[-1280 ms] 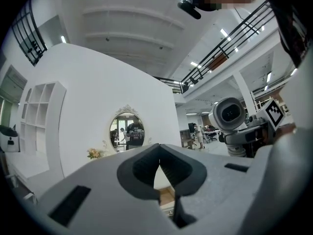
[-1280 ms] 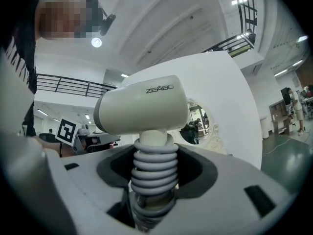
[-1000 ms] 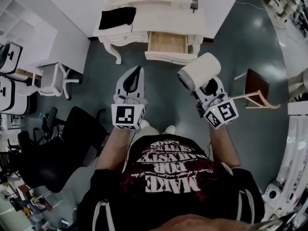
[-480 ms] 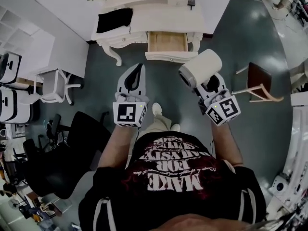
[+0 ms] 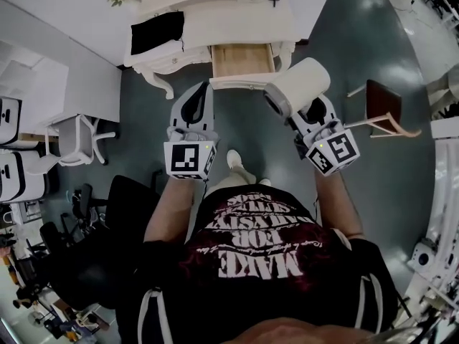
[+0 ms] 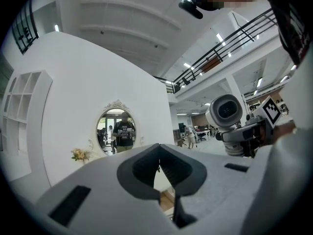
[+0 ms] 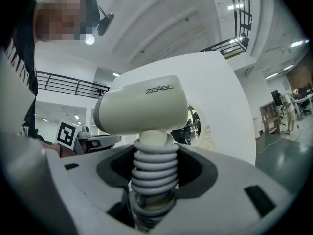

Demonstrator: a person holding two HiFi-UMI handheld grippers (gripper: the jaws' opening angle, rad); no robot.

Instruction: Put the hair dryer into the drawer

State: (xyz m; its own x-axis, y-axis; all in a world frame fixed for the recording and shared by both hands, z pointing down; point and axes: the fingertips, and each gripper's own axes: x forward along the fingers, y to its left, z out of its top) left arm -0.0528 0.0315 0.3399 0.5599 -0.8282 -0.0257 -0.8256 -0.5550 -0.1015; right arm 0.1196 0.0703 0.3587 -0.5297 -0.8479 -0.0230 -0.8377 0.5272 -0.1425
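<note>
Right gripper (image 7: 154, 180): 2 jaws pinched on the cord-wrapped handle of the hair dryer (image 7: 142, 104), head carried above them. Left gripper (image 6: 161, 173) pressed together, nothing held. Risk judged: the top-heavy head could be knocked on the front edge of the drawer (image 5: 242, 59), open just ahead. Desk (image 5: 215, 20) edge lies beyond. Chair (image 5: 380, 120) well right; floor (image 5: 244, 120) open between.

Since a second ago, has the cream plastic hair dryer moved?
Yes: the cream plastic hair dryer has come closer to the open wooden drawer.

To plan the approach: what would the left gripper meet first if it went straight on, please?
Probably the table, just left of the open drawer; depth and height are unclear.
</note>
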